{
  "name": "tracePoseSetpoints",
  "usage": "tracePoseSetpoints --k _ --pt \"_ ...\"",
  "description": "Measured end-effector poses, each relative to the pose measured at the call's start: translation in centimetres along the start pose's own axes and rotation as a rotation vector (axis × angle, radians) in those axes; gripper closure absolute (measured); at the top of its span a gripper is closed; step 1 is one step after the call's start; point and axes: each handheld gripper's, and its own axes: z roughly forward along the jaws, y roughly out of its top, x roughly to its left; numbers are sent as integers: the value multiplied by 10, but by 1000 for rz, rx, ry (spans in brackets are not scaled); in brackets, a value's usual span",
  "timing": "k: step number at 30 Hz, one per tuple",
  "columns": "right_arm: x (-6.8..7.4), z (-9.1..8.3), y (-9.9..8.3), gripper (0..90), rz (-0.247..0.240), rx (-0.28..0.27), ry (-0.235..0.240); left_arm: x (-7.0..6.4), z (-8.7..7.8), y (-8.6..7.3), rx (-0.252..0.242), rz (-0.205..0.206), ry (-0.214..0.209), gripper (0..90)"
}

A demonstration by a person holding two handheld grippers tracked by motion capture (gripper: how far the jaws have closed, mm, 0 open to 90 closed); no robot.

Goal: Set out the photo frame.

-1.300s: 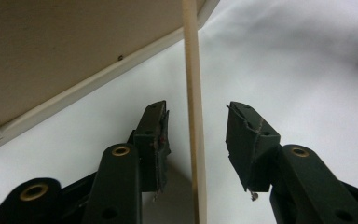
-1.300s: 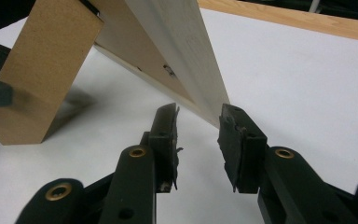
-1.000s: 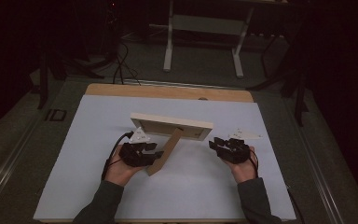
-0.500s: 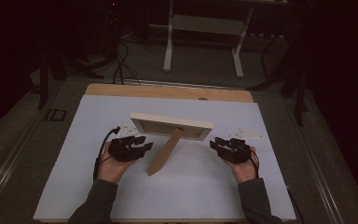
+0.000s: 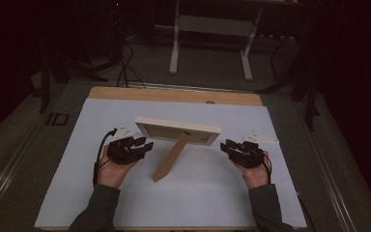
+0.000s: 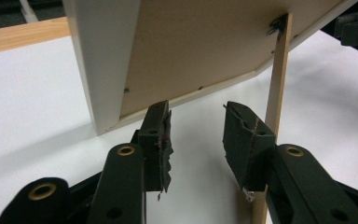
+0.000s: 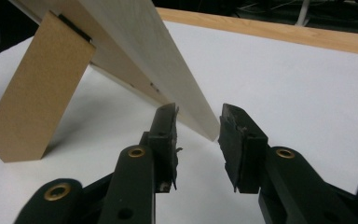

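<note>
A light wooden picture frame (image 5: 178,130) stands upright mid-table, back toward me, propped on its brown easel stand (image 5: 171,157). My left gripper (image 5: 142,143) rests on the table just left of the frame's left end, open and empty. In the left gripper view the frame's back (image 6: 191,51) and thin stand (image 6: 277,84) rise just beyond the gripper (image 6: 196,135). My right gripper (image 5: 228,146) sits just right of the frame, open and empty. In the right gripper view the gripper (image 7: 198,135) points at the frame's near corner (image 7: 144,42), with the stand (image 7: 37,93) to the left.
A white sheet (image 5: 198,193) covers the table, with a bare wooden strip (image 5: 174,94) along the far edge. A white desk frame (image 5: 212,29) and cables stand on the dark floor beyond. The right gripper's body shows in the left gripper view's top right corner (image 6: 356,28).
My left gripper has drawn away leftward from the easel stand, which it was against a second ago. The frame stays standing and the right gripper has barely moved.
</note>
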Motion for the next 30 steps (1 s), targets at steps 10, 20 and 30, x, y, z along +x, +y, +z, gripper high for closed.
tracePoseSetpoints --k 10,20,30 --pt "6 -3 16 845 -4 -37 -40 1 -2 9 -42 -30 17 680" --pt "5 0 30 900 4 -62 -8 -1 4 18 -47 -48 12 897" --pt "5 6 43 900 35 -81 16 -3 15 22 -31 -40 36 900"
